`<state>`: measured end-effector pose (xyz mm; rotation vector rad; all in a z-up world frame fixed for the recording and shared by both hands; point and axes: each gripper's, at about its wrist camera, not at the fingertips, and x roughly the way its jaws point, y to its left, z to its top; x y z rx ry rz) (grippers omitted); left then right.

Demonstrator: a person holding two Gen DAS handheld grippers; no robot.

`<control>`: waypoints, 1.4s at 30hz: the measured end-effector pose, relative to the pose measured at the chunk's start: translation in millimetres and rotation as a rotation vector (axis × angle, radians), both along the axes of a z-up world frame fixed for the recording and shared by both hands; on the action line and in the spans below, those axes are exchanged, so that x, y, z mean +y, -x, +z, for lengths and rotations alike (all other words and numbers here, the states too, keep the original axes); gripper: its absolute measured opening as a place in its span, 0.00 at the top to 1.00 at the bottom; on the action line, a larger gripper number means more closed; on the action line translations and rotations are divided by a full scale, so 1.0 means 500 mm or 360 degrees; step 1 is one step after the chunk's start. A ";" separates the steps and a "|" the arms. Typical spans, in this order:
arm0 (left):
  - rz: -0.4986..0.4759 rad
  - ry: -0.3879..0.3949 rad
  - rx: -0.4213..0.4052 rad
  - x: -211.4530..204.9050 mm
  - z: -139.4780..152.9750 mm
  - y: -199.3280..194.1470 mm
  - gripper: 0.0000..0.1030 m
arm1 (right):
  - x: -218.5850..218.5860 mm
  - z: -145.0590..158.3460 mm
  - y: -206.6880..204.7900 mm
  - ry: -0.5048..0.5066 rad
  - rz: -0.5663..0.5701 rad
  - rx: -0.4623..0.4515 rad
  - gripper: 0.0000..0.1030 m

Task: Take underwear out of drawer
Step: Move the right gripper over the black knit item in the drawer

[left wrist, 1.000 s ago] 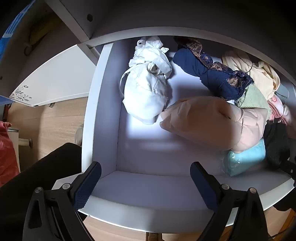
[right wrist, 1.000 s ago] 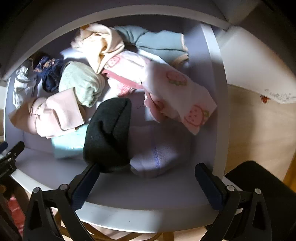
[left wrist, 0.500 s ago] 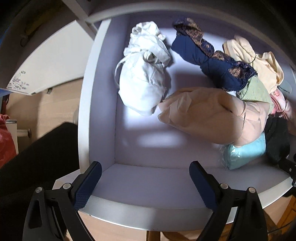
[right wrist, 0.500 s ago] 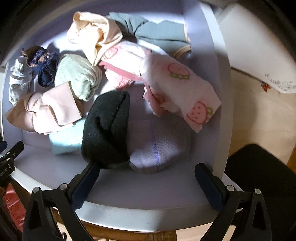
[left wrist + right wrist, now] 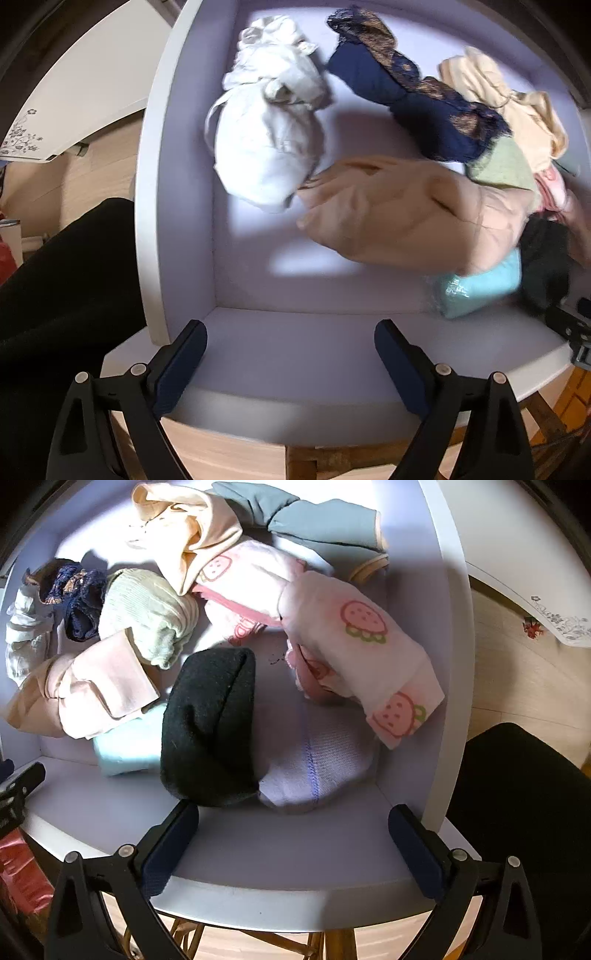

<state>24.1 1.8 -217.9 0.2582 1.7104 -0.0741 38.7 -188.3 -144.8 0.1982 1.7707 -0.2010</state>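
Note:
The white drawer [image 5: 173, 184] stands pulled out and holds several folded underwear pieces. In the left wrist view lie a white piece [image 5: 266, 140], a navy lace piece [image 5: 413, 99], a beige piece [image 5: 406, 210] and a light blue one [image 5: 480, 288]. My left gripper [image 5: 291, 354] hovers open over the drawer's front edge, empty. In the right wrist view a black piece [image 5: 210, 727] and a lilac piece [image 5: 314, 768] lie nearest my right gripper [image 5: 295, 834], which is open and empty above the front wall. A pink strawberry-print piece [image 5: 354, 657] lies towards the right wall.
The drawer's front wall [image 5: 258, 849] runs under both grippers. A white cabinet panel with flower print [image 5: 74, 110] stands at the left, another [image 5: 535, 590] at the right. A person's dark clothing [image 5: 62, 295] is beside the drawer. Wooden floor shows below.
Both grippers have moved forward and lower over the drawer, so the clothes look bigger and nearer. Both stay open and nothing has been taken hold of.

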 end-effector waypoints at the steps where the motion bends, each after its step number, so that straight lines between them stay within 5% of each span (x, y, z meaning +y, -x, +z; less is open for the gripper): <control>1: 0.0007 0.0001 -0.0003 0.000 0.002 0.002 0.10 | 0.000 0.002 0.000 0.0000 -0.0002 -0.0001 0.01; 8: 0.0015 0.0150 0.0047 0.002 -0.003 -0.004 0.11 | -0.011 0.025 0.044 -0.0031 -0.0020 -0.0032 0.00; 23: -0.0019 0.0265 -0.0162 -0.017 0.055 -0.029 0.11 | -0.042 0.000 0.038 -0.0099 -0.0070 -0.0012 0.00; 33: -0.0186 0.0298 -0.0220 -0.114 0.080 -0.035 0.11 | -0.107 0.061 0.017 -0.0263 -0.0342 -0.0243 0.01; 42: -0.0160 0.0242 -0.0250 -0.113 0.066 -0.041 0.11 | -0.142 0.076 -0.010 -0.0368 -0.0445 -0.0347 0.20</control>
